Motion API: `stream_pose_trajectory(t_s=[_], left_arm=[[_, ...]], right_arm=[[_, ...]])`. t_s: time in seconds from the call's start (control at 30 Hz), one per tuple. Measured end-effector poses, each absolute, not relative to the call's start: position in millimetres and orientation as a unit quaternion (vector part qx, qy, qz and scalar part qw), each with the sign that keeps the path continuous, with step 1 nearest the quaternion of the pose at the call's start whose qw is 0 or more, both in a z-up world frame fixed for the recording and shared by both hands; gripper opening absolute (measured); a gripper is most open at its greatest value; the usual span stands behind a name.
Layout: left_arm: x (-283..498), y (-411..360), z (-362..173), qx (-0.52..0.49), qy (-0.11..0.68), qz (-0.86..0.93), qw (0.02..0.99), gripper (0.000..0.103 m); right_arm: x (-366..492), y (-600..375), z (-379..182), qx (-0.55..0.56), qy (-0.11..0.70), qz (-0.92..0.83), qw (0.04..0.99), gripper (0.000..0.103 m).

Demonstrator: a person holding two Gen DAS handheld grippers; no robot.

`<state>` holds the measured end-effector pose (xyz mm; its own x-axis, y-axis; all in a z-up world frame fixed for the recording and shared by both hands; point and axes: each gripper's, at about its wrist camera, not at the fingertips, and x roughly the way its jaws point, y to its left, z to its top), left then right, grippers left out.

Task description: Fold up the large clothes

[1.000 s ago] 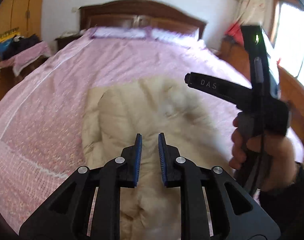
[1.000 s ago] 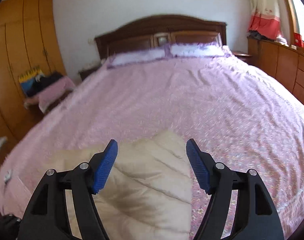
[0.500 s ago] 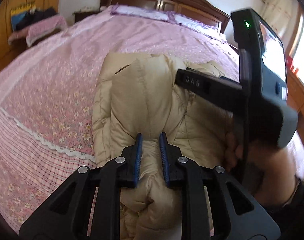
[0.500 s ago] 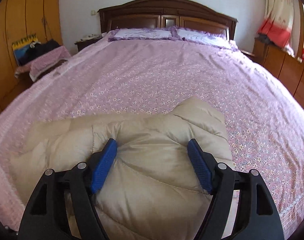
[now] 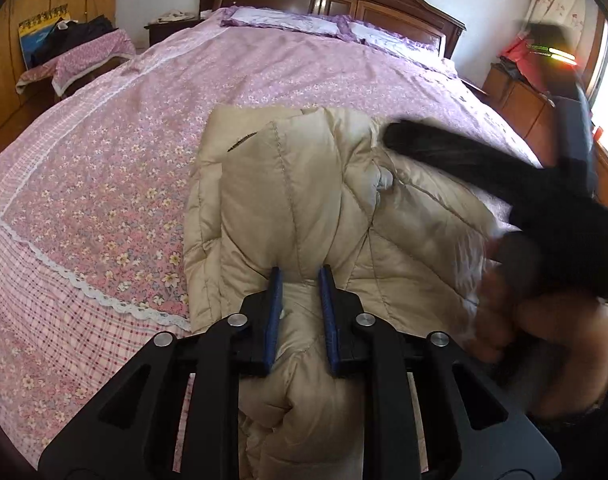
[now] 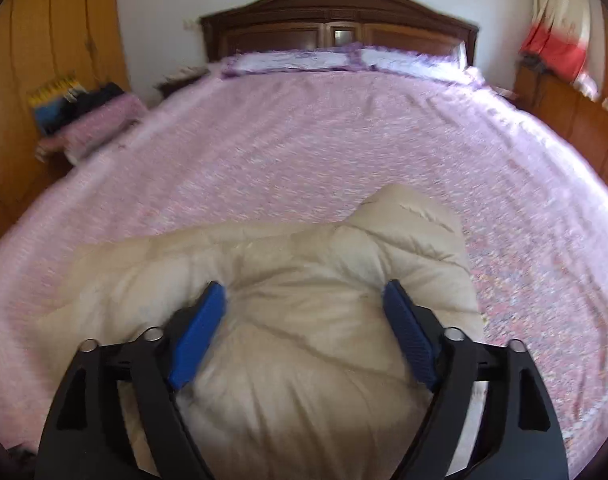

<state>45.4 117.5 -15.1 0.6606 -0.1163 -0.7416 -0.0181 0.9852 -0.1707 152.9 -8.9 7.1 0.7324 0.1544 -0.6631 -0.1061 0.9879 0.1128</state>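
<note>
A beige quilted down jacket (image 5: pixel 304 200) lies folded on the pink floral bedspread (image 5: pixel 103 168); it also shows in the right wrist view (image 6: pixel 304 320). My left gripper (image 5: pixel 299 276) is shut on a fold of the jacket near its front end. My right gripper (image 6: pixel 304 292) is open, its blue pads wide apart over the jacket's bulging top. The right gripper also shows blurred in the left wrist view (image 5: pixel 484 172), over the jacket's right side.
The bed has a dark wooden headboard (image 6: pixel 336 24) and pillows (image 6: pixel 344 58). A chair with piled clothes (image 5: pixel 75 52) stands left of the bed. A wooden cabinet (image 5: pixel 520 96) and curtains (image 6: pixel 560 36) are on the right.
My left gripper has lowered toward the bed, still holding the jacket fold. My right gripper has swept across the jacket, blurred with motion, and stays open.
</note>
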Motion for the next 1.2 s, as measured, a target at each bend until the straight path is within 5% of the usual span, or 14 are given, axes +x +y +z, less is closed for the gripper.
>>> stream_pose_trajectory(t_s=[0.1,0.23,0.47,0.77,0.9,1.03,1.2], left_arm=[[42.7,120.7,-10.5,-0.082,0.404,-0.02,0.911,0.029],[40.0,129.9,-7.9,-0.081,0.395,-0.002,0.915,0.056],[49.5,139.7,-10.3,-0.095,0.403,-0.001,0.91,0.066],[66.7,165.2,-25.4,-0.094,0.428,-0.053,0.897,0.094],[76.6,204.3,-61.0,-0.235,0.458,-0.146,0.845,0.088],[80.7,214.2,-72.2,-0.317,0.442,-0.226,0.808,0.051],[84.6,198.8,-62.4,-0.304,0.436,-0.23,0.815,0.047]], right_arm=[[130.9,-38.6,29.0,0.087,0.344,0.105,0.929,0.093],[101.1,-85.1,40.7,0.108,0.336,0.102,0.93,0.097],[113.3,-144.9,-39.0,0.252,0.456,0.196,0.831,0.098],[129.6,-133.2,-60.0,0.269,0.421,0.361,0.787,0.095],[143.4,-118.9,-62.1,0.274,0.422,0.392,0.77,0.083],[142.5,-117.0,-61.2,0.284,0.413,0.405,0.764,0.069],[140.2,-129.5,-49.3,0.295,0.381,0.402,0.778,0.052]])
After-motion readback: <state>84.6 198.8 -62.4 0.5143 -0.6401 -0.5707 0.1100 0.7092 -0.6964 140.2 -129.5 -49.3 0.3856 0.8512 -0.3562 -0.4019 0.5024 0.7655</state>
